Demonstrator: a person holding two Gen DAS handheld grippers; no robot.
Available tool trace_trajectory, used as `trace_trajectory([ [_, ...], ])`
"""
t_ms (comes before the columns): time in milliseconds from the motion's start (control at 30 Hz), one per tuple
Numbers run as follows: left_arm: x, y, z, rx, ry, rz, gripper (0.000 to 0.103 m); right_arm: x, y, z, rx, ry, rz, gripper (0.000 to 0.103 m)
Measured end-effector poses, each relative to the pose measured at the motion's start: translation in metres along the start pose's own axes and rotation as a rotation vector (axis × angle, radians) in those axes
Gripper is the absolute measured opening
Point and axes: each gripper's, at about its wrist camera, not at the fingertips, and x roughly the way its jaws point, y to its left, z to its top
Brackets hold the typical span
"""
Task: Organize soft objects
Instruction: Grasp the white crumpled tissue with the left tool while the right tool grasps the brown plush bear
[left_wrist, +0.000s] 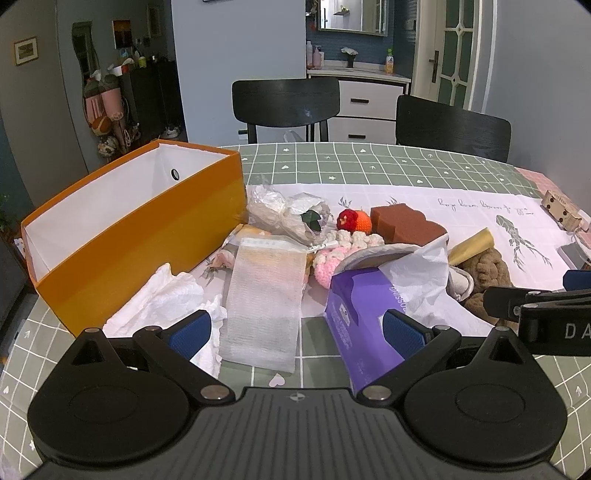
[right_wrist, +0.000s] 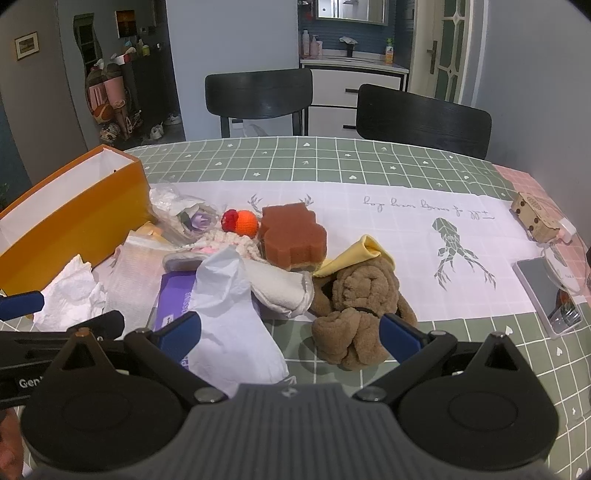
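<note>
An empty orange box (left_wrist: 140, 236) (right_wrist: 70, 218) stands at the left of the table. Beside it lies a heap of soft things: white foam wrap (left_wrist: 264, 299), crumpled white tissue (left_wrist: 162, 302), a purple tissue pack (left_wrist: 364, 317) (right_wrist: 173, 295), a brown sponge (left_wrist: 402, 221) (right_wrist: 291, 236), a red-orange crochet ball (left_wrist: 354, 220) (right_wrist: 240, 221), pink-white crochet (left_wrist: 332, 254), and a rolled brown towel (right_wrist: 354, 306) (left_wrist: 487, 269). My left gripper (left_wrist: 297, 332) is open just short of the foam wrap and tissue pack. My right gripper (right_wrist: 290, 332) is open, with the tissue sheet (right_wrist: 225, 306) and brown towel between its fingers.
Two black chairs (left_wrist: 286, 99) (left_wrist: 452, 129) stand behind the table. A wooden die-like box (right_wrist: 535, 214), a phone (right_wrist: 539, 280) and a glass item sit at the right edge. A wrapped artificial flower (left_wrist: 291, 218) lies beside the box. The checked tablecloth (left_wrist: 369, 162) stretches bare at the back.
</note>
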Motion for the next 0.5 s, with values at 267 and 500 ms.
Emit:
trace_trajectory([
  [267, 0.001, 0.023, -0.001, 0.024, -0.038, 0.040, 0.103, -0.001, -0.008, 0.004, 0.021, -0.023, 0.000, 0.101],
  [500, 0.008, 0.061, -0.008, -0.021, -0.032, 0.070, 0.103, -0.003, -0.022, 0.006, 0.026, -0.100, -0.024, 0.101],
])
